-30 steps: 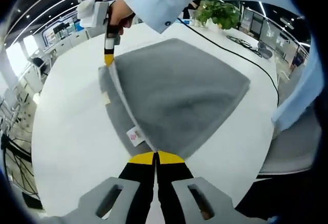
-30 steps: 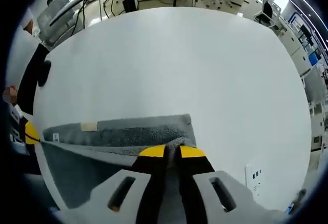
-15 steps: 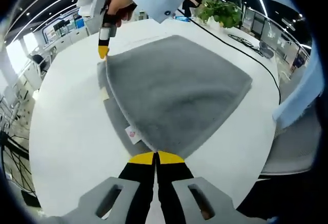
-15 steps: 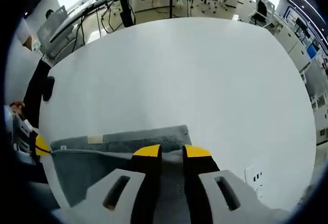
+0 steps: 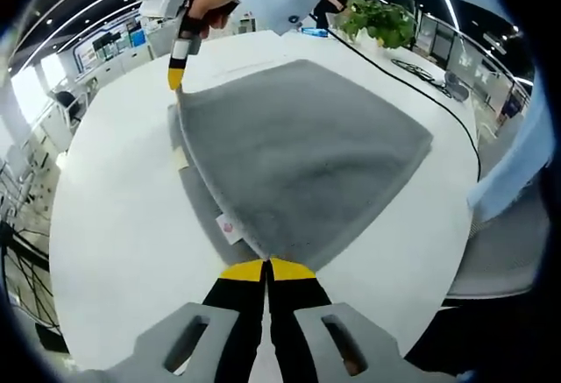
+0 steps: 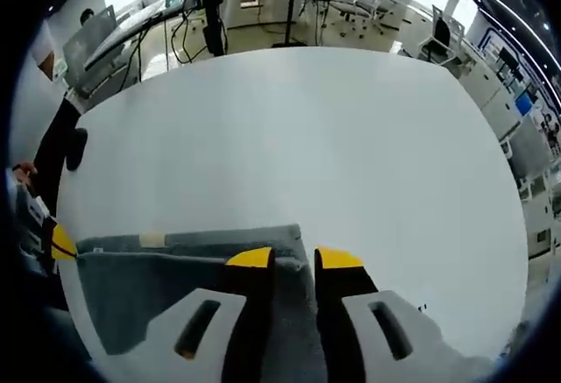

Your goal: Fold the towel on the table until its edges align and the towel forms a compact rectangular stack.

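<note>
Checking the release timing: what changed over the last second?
The right hand-held gripper opened and let go of the towel corner, then lifted off slightly. The left hand-held gripper stays shut on its corner. The towel lies folded over on the table, lower layer showing along one edge.

The left gripper (image 5: 266,270) is pinching the near corner of the grey towel (image 5: 307,155), its yellow-tipped jaws pressed together. The towel is lying folded on the white table (image 5: 114,225), a label showing along its left edge. At the far corner, the right gripper (image 5: 175,79) is hovering just above the cloth.
</note>
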`<action>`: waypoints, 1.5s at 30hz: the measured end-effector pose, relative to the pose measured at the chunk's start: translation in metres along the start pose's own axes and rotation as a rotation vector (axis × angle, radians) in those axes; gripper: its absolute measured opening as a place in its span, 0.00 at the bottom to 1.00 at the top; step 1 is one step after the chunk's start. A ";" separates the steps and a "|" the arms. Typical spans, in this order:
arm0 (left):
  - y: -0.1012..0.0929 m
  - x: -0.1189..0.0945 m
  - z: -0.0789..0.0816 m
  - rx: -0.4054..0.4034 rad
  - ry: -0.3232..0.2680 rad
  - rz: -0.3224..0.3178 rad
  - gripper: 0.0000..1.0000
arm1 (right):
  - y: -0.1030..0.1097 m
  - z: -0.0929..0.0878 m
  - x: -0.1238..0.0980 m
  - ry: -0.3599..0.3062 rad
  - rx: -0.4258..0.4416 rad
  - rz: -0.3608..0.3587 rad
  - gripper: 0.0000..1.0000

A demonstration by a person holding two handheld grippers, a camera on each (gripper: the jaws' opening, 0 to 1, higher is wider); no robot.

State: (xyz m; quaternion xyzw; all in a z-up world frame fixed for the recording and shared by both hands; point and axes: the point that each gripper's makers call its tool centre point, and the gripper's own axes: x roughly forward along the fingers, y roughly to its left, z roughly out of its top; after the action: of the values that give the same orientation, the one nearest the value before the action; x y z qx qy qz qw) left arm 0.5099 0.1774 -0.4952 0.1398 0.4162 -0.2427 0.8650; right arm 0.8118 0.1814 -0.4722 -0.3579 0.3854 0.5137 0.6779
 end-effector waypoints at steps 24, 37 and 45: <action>0.001 0.004 -0.001 -0.005 0.011 -0.002 0.00 | 0.009 -0.007 0.038 0.008 -0.052 0.031 0.15; 0.008 0.008 -0.019 0.020 0.073 0.033 0.00 | 0.014 -0.012 0.044 0.003 -0.042 0.043 0.15; 0.015 0.006 -0.022 -0.001 0.070 0.052 0.07 | 0.010 -0.010 0.046 0.001 -0.059 0.036 0.15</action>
State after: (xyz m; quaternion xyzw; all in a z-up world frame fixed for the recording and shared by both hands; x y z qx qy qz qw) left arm 0.5066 0.1980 -0.5131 0.1585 0.4425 -0.2150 0.8561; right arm 0.8083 0.1938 -0.5182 -0.3709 0.3767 0.5366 0.6577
